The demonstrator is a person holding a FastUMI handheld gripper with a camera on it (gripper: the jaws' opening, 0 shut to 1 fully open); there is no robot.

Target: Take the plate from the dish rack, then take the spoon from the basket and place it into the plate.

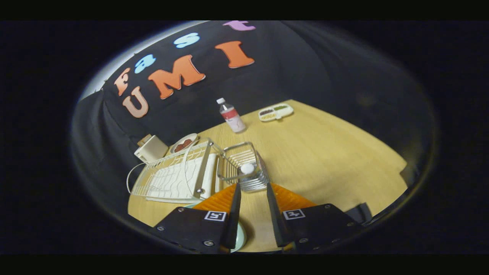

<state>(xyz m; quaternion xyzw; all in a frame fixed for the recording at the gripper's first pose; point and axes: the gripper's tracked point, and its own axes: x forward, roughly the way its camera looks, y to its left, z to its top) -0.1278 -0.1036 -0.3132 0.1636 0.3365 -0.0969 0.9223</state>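
Wood-grain surface (324,152) shows bare in the gap between my fingers; my tool (252,187) stands open at a middling width with nothing held. Fingertips point at the near wall of the wire basket (244,152), which sits just ahead of them. Spoon (247,168): its rounded white end shows inside the basket, near the wall closest to me; the rest of it I cannot make out through the wires. Plate (241,235): a pale green rim shows low beside my left finger, flat on the surface, mostly hidden under the tool body. Dish rack (172,177): white wire, left of the basket and touching it, set on a white tray. Beyond the rack, a white boxy object (151,149) and a small dish (183,143) holding something reddish. Farther out, a clear bottle (232,115) with a white cap and red label stands upright. Right of it, well apart, a flat white tray (276,112) with coloured compartments lies near the black cloth wall.
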